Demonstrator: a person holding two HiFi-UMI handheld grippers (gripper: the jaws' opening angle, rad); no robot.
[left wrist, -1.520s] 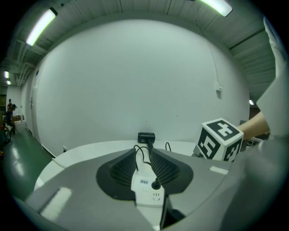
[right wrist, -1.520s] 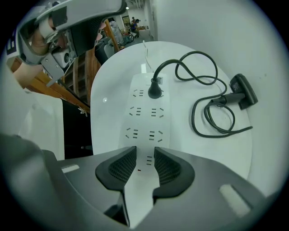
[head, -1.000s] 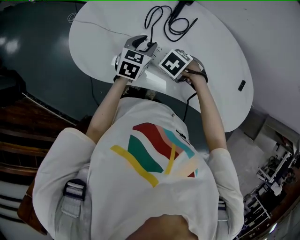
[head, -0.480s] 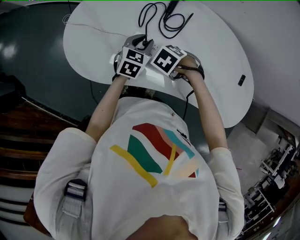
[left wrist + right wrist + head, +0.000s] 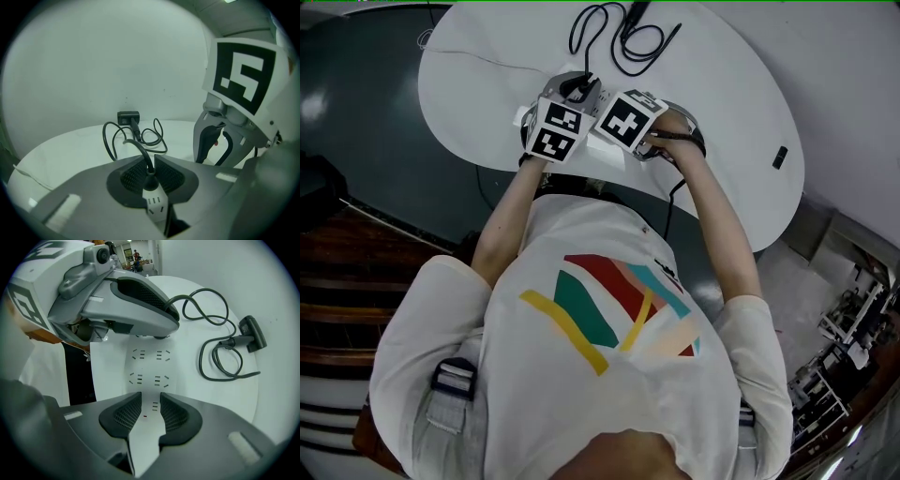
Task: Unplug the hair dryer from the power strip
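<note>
The left gripper (image 5: pixel 150 171) has just been closed in on the black plug (image 5: pixel 149 181), which is clamped between its 2 pads and seated in the white power strip (image 5: pixel 157 205) on the tabletop (image 5: pixel 70 150). The plug's cord is led back to the hair dryer (image 5: pixel 128 116). The right gripper (image 5: pixel 150 409) is pointed down over the strip with its jaws spread wide; nothing is grasped, and contact cannot be told.
</note>
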